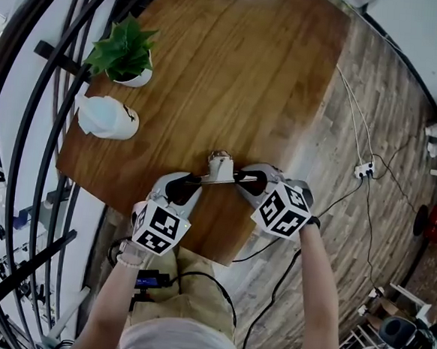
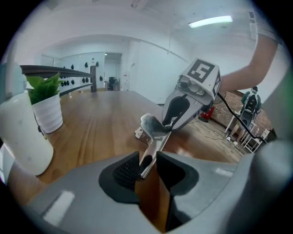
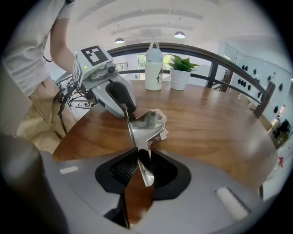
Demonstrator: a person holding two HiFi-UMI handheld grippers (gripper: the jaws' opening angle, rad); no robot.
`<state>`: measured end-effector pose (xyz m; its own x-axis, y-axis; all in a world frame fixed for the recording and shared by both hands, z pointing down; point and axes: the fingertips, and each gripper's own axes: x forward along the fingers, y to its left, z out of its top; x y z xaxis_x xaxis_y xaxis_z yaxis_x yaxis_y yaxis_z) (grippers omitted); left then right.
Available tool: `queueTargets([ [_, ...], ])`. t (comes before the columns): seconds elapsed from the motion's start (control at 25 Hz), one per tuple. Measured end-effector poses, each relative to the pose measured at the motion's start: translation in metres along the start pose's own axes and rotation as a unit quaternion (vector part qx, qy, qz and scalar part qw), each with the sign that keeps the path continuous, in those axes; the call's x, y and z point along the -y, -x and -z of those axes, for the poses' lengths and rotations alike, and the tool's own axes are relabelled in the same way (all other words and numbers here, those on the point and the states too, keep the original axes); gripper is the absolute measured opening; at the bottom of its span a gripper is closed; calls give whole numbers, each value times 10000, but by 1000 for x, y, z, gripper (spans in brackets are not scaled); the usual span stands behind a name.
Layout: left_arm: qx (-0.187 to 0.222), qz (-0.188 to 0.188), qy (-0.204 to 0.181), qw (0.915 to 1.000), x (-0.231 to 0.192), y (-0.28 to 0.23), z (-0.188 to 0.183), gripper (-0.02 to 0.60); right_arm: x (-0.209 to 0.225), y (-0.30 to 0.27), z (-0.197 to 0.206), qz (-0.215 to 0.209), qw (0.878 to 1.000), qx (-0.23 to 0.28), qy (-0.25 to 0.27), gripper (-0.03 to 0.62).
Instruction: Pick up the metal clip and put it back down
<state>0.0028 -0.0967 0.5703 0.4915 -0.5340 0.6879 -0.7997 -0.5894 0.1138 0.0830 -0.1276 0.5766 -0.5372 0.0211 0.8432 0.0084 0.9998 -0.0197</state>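
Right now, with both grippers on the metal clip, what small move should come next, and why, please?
Probably lower both grippers together until the metal clip rests on the table, then open. The left gripper and right gripper are each shut on one handle, so releasing one first would likely let it swing. Contact with the wood is unclear.

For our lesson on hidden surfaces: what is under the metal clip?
The wooden table shows under the clip, which the left gripper and right gripper hold by its handles. The clip covers the spot directly below, so contact there cannot be seen.
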Motion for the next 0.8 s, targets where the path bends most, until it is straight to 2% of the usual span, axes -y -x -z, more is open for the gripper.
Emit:
queueTargets([
  [0.28, -171, 222, -241, 9993, -1, -10, -5, 120, -1, 0, 1, -49, 9998, 79, -150, 110],
  [0.52, -429, 700, -365, 9960, 2, -16, -3, 118, 0, 1, 0, 1, 9996, 121, -260, 109],
  [0.8, -423, 601, -758, 9944, 4, -14, -5, 109, -2, 3, 0, 27, 9996, 107, -264, 92],
])
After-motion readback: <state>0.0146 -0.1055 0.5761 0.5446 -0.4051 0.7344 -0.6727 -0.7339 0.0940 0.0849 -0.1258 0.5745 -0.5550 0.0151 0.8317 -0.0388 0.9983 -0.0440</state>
